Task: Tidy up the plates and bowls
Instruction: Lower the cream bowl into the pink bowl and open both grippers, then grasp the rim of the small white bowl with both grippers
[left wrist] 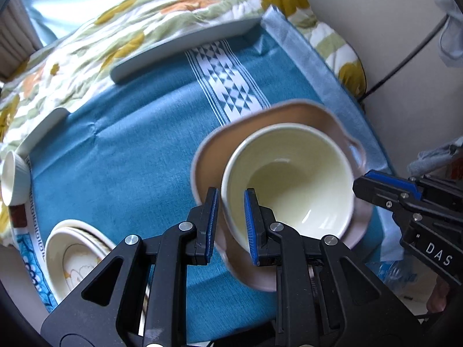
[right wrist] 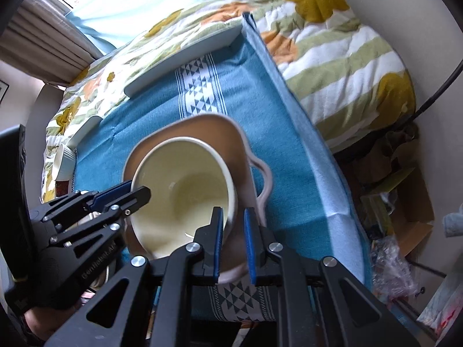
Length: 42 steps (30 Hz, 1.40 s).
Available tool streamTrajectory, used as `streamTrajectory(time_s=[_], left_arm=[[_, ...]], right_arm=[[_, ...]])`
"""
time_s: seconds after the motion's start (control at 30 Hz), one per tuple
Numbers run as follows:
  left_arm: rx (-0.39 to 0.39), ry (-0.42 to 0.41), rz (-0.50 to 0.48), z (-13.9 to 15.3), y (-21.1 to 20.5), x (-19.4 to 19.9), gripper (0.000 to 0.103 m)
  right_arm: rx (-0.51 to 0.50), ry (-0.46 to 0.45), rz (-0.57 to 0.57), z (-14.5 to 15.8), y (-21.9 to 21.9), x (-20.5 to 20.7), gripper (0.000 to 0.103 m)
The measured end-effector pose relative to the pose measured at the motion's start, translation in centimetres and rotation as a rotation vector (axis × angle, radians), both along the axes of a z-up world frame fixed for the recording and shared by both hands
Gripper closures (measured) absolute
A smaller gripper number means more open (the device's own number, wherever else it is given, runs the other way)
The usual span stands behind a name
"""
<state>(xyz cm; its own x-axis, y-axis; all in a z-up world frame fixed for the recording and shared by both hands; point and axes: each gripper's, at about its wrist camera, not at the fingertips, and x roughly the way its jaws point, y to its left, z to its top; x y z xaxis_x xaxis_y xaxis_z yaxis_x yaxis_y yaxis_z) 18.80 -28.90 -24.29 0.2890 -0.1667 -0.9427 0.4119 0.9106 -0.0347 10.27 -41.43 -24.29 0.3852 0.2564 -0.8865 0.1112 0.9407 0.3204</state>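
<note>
A: What are the two grippers doing?

B: The left gripper (left wrist: 231, 225) pinches the near rim of the cream bowl (left wrist: 292, 179), one pad outside the wall and one inside. The right gripper (right wrist: 233, 238) is clamped on the opposite side of the stack; its pads straddle the bowl's wall and the edge of the pink dish (right wrist: 202, 133) beneath, and I cannot tell which of the two it presses.

A: Where is the bowl?

B: Sitting inside the pink dish, which has a small looped handle on one side. Both are over the blue cloth (left wrist: 139, 150) on the table, towards its right edge. I cannot tell whether the dish touches the cloth.

A: What else is on the table?

B: A stack of cream plates (left wrist: 78, 254) with a flower print at the near left, a small ribbed white cup (left wrist: 13, 179) at the left edge, and a long pale tray (left wrist: 185, 49) along the far side. A flowered quilt (right wrist: 332, 43) lies beyond the table.
</note>
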Motion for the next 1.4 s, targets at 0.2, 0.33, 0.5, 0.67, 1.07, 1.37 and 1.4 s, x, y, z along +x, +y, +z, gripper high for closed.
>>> streamTrajectory(time_s=[0.2,0.33,0.5,0.67,1.07,1.37,1.4], left_arm=[[-0.038,-0.105,0.121,4.6,2.8,-0.6,0.053],[-0.073,-0.237,0.234,8.6,6.5,-2.3,0.005],[-0.096,-0.263,0.383,11.4,12.8,-3.9,0.005],[-0.141,-0.282,0.559,13.1,20.7,-5.2,0.005],[-0.295,-0.307,0.812,12.9,39.0,-3.0,0.005],[-0.462,-0.115,0.848,4.2,47.3,5.2,0.034],[-0.477,-0.092,0.844,3.1,47.7,5.9,0.040]], right_arm=[[-0.017,-0.099,0.127,3.2,1.7,0.0,0.089],[-0.032,-0.171,0.218,5.2,3.5,0.4,0.087],[0.005,-0.235,0.345,7.1,6.8,1.8,0.008],[0.019,-0.310,0.496,9.4,12.1,4.0,0.008],[-0.036,-0.449,0.753,14.9,28.4,12.1,0.008],[-0.098,-0.222,0.853,7.9,41.1,21.8,0.019],[-0.100,-0.195,0.868,6.8,42.0,22.4,0.024]])
